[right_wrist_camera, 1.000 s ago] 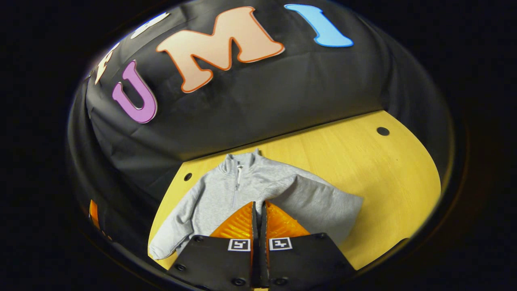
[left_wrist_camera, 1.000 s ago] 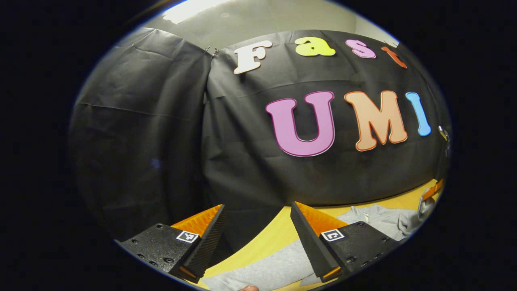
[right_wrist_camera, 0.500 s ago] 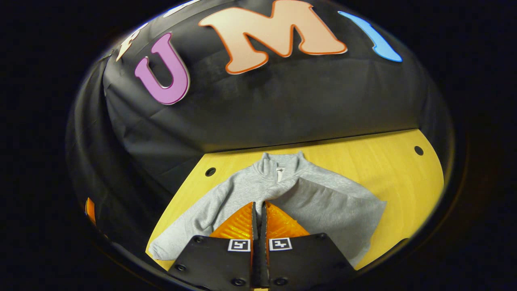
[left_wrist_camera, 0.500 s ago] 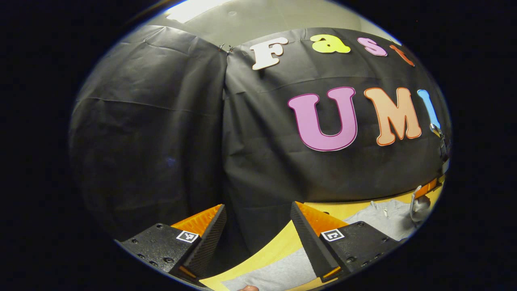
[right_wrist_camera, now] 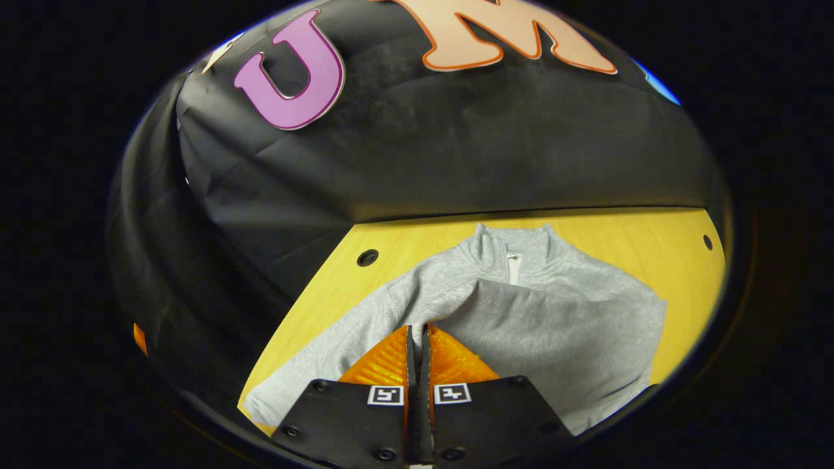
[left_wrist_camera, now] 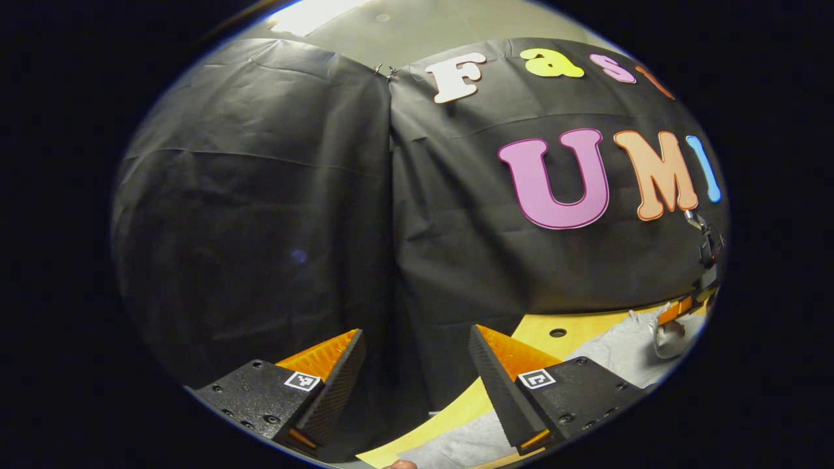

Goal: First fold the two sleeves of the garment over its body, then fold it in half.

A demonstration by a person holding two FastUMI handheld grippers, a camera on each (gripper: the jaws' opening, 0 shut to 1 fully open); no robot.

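Jaws of my left gripper (left_wrist_camera: 417,365) stand released over the desk (left_wrist_camera: 531,329) edge, gripping nothing. Toward 4 o'clock I see grey garment (left_wrist_camera: 625,352). My right gripper (right_wrist_camera: 417,339) is clenched on a sleeve (right_wrist_camera: 521,319) drawn over the garment's body, collar (right_wrist_camera: 511,244) at 12 o'clock.

**Black-draped booth with a yellow wooden bench**

Black cloth (left_wrist_camera: 260,195) hangs as the booth's wall in two creased panels, meeting at a seam pinned with small clips (left_wrist_camera: 384,68) at the top. Above it shows a pale ceiling (left_wrist_camera: 423,23) with a bright light panel (left_wrist_camera: 306,13). The bench (right_wrist_camera: 586,228) is yellow wood with round dark holes (right_wrist_camera: 367,257) near its back edge.
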